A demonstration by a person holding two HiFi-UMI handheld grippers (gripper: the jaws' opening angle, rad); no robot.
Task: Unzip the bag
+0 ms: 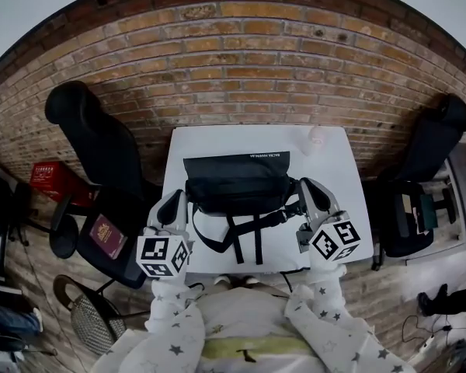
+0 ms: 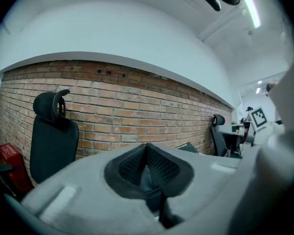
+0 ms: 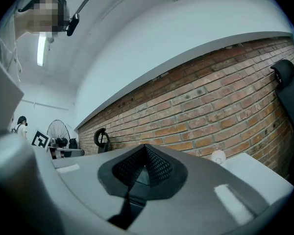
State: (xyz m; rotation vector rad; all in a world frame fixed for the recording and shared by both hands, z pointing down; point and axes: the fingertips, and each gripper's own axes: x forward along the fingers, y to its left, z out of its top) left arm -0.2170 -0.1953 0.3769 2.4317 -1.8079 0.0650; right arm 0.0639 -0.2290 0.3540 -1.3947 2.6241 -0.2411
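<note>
A black bag (image 1: 237, 183) lies in the middle of the white table (image 1: 334, 169), with its black straps (image 1: 245, 235) trailing toward the near edge. My left gripper (image 1: 175, 204) rests beside the bag's left end, its jaws shut and empty. On the other side, my right gripper (image 1: 308, 189) is shut too, with nothing in it. Both grippers tilt up toward the brick wall. In the left gripper view the pads of the left gripper (image 2: 147, 150) meet, and only a corner of the bag (image 2: 187, 147) shows. In the right gripper view the right gripper (image 3: 146, 152) has closed pads.
A small white object (image 1: 316, 139) (image 3: 218, 156) stands at the table's far right. Black office chairs stand to the left (image 1: 93, 142) and right (image 1: 427, 158). A maroon booklet (image 1: 107, 237) lies on the left chair's seat, with a red box (image 1: 54, 179) beyond. A brick wall (image 1: 241, 76) runs behind.
</note>
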